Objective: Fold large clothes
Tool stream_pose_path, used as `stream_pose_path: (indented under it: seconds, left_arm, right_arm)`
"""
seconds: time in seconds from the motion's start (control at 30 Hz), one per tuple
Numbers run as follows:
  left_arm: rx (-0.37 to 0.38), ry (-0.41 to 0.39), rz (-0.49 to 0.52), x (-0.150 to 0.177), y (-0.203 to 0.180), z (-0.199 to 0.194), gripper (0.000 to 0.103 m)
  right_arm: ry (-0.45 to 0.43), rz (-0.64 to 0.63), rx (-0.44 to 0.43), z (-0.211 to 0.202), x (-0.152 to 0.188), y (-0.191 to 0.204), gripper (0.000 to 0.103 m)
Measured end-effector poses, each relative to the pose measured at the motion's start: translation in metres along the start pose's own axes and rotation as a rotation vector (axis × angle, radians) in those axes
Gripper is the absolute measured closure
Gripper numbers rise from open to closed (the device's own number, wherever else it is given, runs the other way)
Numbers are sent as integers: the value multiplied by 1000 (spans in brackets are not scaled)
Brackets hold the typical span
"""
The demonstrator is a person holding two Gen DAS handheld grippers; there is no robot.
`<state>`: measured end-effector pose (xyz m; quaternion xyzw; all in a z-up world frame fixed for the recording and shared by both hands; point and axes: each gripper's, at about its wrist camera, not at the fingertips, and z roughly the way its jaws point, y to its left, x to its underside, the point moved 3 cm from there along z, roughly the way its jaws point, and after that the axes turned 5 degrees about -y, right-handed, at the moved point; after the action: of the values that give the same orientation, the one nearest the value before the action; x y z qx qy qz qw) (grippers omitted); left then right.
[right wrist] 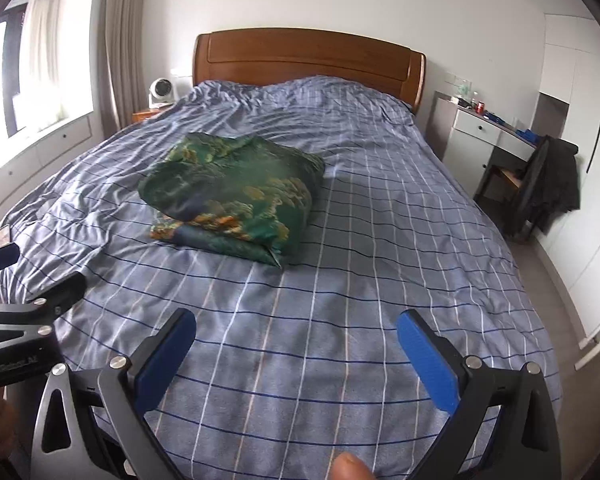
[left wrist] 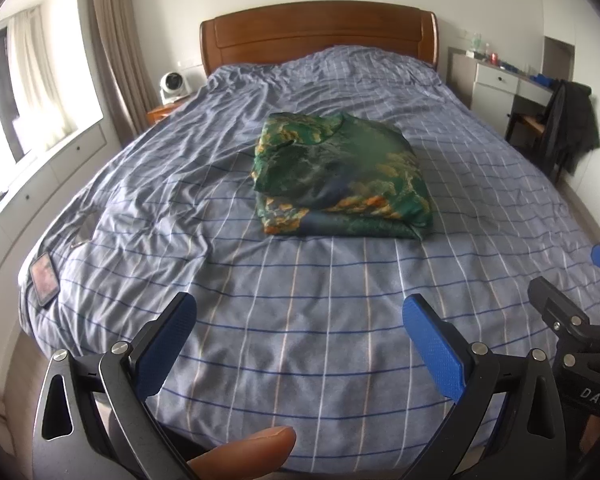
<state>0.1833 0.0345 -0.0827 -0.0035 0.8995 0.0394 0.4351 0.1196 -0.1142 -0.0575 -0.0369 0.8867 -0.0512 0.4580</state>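
A green garment with orange and blue print (left wrist: 340,176) lies folded into a thick rectangle in the middle of the bed; it also shows in the right wrist view (right wrist: 232,192). My left gripper (left wrist: 300,320) is open and empty, held above the foot of the bed, well short of the garment. My right gripper (right wrist: 296,332) is open and empty, also above the foot of the bed. Each gripper shows at the edge of the other's view.
The bed carries a wrinkled blue checked cover (left wrist: 300,288) and a wooden headboard (left wrist: 320,32). A phone (left wrist: 44,278) lies at the bed's left edge. A white fan (left wrist: 172,86) stands on a nightstand. A desk and a chair with a dark jacket (right wrist: 548,184) stand right.
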Motion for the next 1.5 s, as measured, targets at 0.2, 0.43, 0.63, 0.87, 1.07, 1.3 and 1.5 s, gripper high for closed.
stream_pose_path:
  seconds: [0.2, 0.43, 0.63, 0.87, 1.07, 1.3, 1.5]
  left_arm:
    - [1, 3, 12, -1, -1, -1, 0]
    - [8, 1, 10, -4, 1, -3, 1]
    - [8, 0, 9, -4, 2, -3, 1]
    - [7, 3, 7, -5, 2, -2, 1]
    - [9, 6, 15, -5, 0, -2, 1]
    - [14, 10, 19, -3, -2, 3, 1]
    - [19, -5, 25, -2, -4, 4, 1]
  right_arm:
    - [-4, -9, 20, -1, 0, 1, 1]
    - [-7, -14, 12, -3, -2, 2, 1]
    - [-26, -25, 5, -9, -6, 4, 1]
    - [-19, -31, 20, -7, -5, 3, 1]
    - [-13, -34, 22, -4, -4, 2, 1]
    - [-4, -29, 22, 0, -3, -1, 1]
    - [1, -26, 23, 2, -2, -2, 1]
